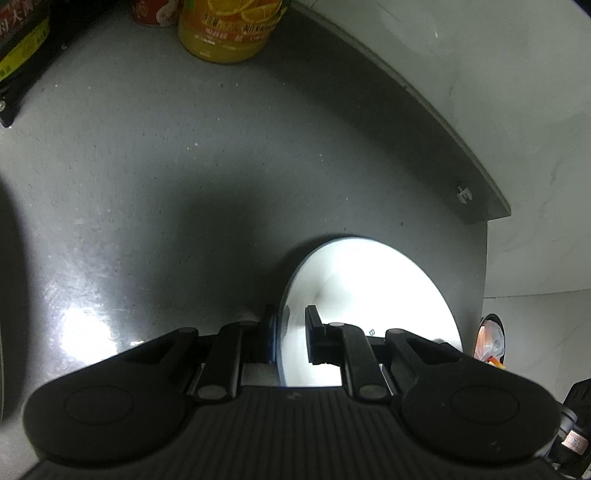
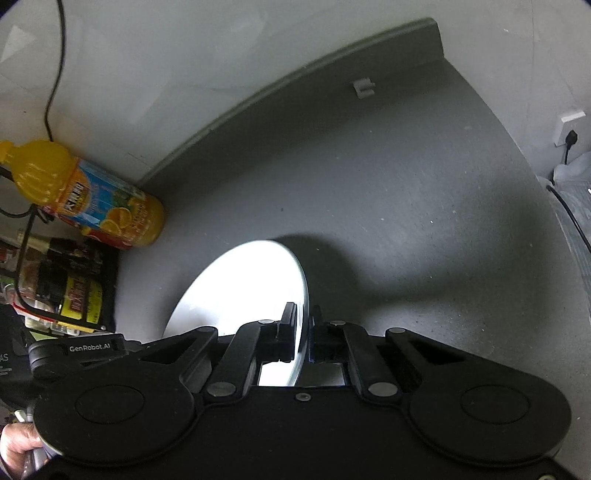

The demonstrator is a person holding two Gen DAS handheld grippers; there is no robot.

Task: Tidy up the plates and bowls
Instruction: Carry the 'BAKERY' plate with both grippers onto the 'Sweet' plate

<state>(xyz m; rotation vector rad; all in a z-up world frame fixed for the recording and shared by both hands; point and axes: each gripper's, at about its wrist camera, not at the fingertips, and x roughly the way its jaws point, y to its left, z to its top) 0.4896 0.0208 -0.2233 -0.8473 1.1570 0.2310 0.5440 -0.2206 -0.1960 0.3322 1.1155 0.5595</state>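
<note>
1. My left gripper jaws pinch the white plate rim, nearly closed.
2. My right gripper clamps the opposite rim.
3. Plate held above the grey counter, near the orange juice bottle.

Orange juice bottle top cropped; plate lower rim hidden, possibly behind fingers.
</note>
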